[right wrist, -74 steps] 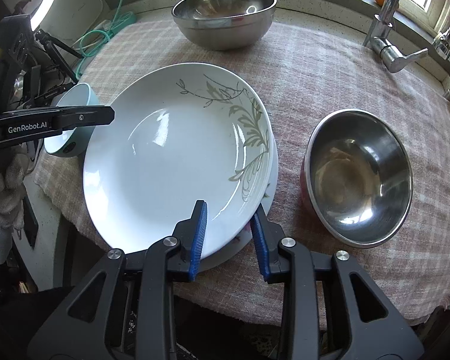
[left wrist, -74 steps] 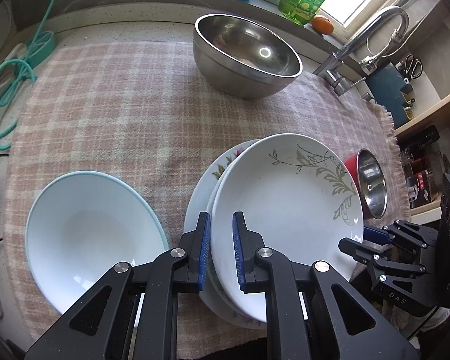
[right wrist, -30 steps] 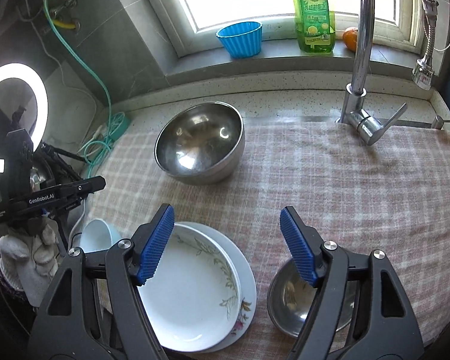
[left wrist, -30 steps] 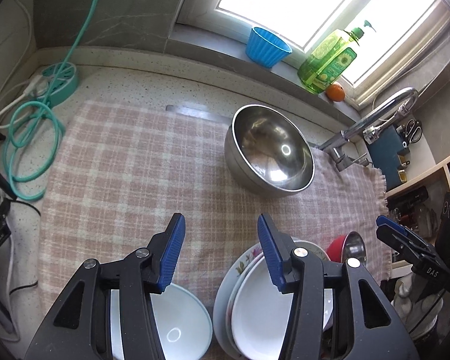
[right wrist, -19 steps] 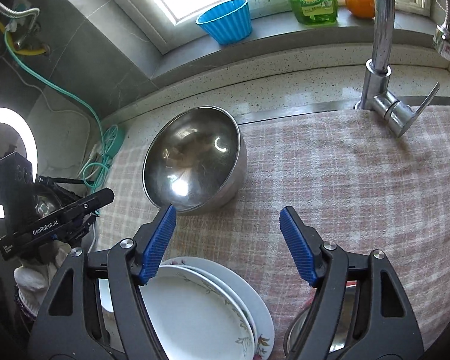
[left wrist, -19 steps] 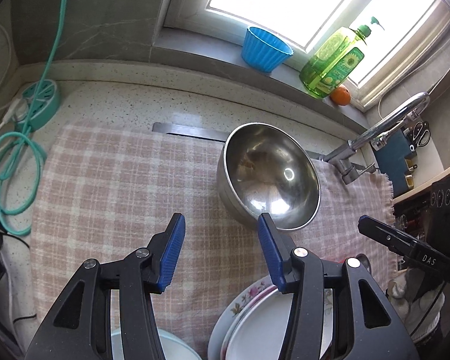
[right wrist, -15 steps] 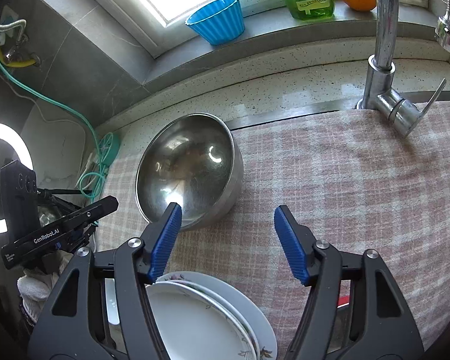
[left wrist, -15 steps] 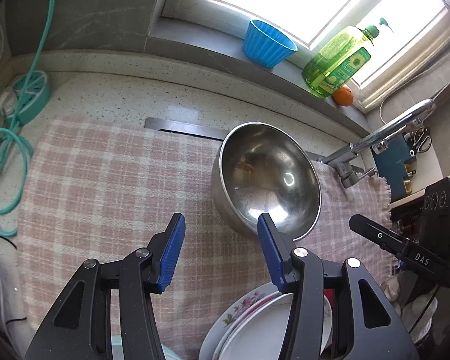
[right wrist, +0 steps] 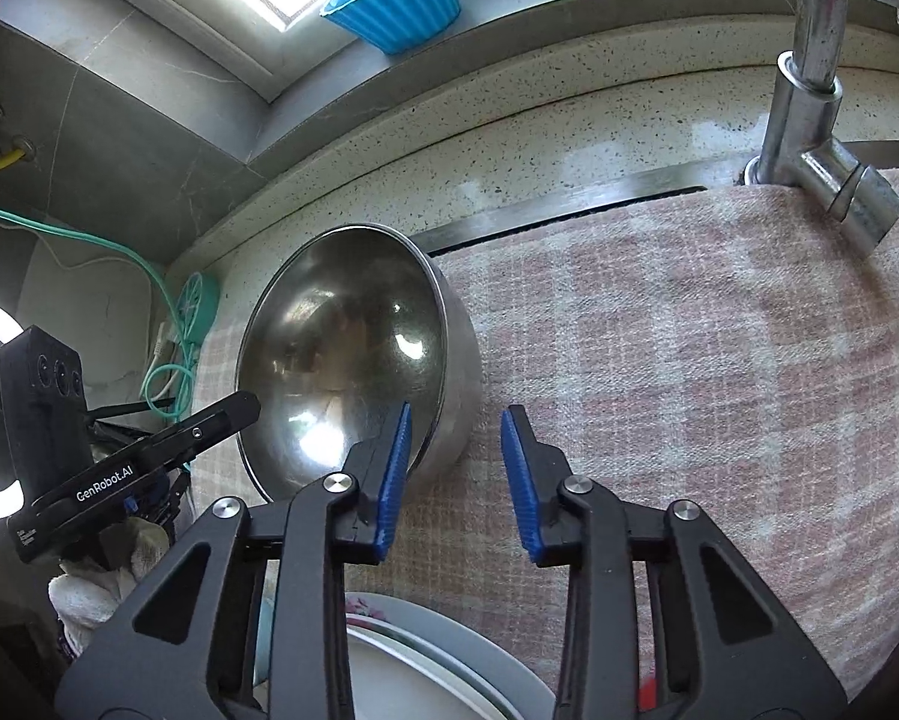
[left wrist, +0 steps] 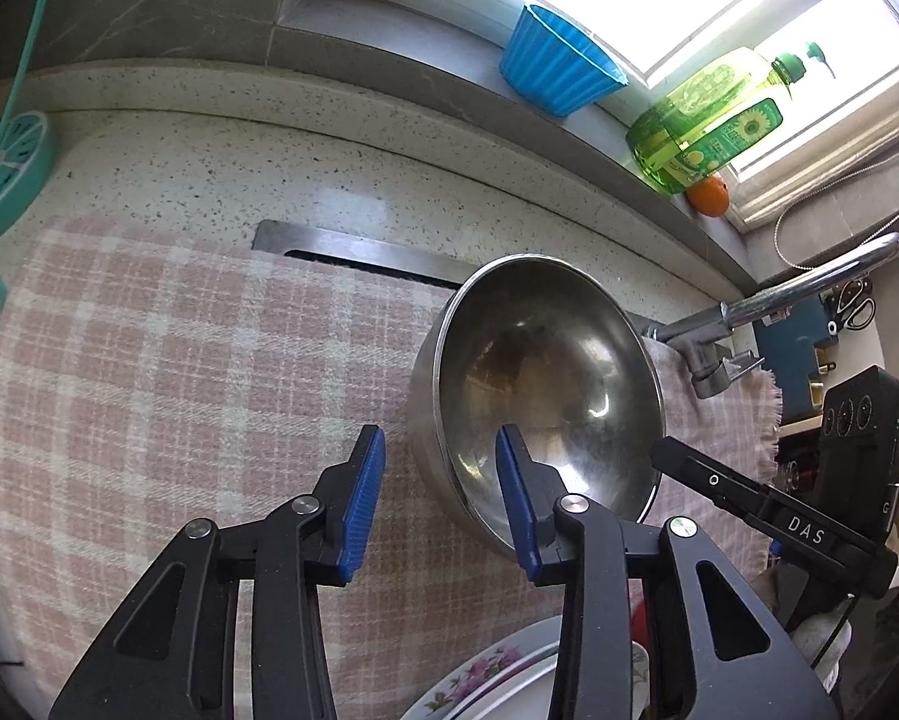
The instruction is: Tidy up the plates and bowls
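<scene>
Two grippers are closing in on the large steel mixing bowl (left wrist: 545,384), sitting mid-frame on the pink checked cloth (left wrist: 167,372). The left gripper (left wrist: 440,495) is straddling the bowl's near-left rim, the right gripper (right wrist: 455,477) its near-right rim, both angled steeply down, jaws narrowing but not yet pinching. Next, I'd guess, both must clamp the rim and lift together.

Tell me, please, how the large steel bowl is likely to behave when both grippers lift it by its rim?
The large steel bowl looks polished, so the closing left gripper and right gripper may slip on its rim. Its rounded underside suggests it could rock. It is probably stiff and light.
</scene>
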`<act>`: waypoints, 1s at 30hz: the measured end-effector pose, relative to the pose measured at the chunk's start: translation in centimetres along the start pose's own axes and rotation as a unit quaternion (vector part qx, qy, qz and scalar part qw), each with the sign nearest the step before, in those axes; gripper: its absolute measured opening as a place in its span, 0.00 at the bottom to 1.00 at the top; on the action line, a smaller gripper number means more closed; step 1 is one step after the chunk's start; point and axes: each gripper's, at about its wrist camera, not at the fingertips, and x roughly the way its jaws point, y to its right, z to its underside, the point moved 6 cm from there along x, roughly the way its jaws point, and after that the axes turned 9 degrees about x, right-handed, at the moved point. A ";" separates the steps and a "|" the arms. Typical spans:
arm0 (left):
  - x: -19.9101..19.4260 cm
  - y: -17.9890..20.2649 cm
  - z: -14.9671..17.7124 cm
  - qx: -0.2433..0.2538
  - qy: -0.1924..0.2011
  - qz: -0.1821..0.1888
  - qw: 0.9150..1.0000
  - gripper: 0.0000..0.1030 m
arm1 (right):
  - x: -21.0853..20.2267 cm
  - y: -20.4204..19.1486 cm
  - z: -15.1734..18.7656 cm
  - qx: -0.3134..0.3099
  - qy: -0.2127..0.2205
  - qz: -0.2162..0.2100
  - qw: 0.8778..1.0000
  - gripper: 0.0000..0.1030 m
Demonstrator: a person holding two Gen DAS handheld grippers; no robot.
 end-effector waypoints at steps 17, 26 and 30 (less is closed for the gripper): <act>-0.7 -0.5 1.3 -0.002 -0.002 0.000 1.000 0.15 | 0.2 -2.6 1.6 -0.046 -0.005 0.012 0.999 0.15; -3.8 -2.3 3.6 -0.015 0.012 -0.008 1.000 0.15 | 0.2 -5.5 4.4 -0.082 -0.019 -0.002 0.996 0.16; -4.9 -3.1 4.7 -0.019 0.016 -0.015 1.000 0.16 | 0.6 -6.5 5.8 -0.092 -0.030 -0.006 0.995 0.16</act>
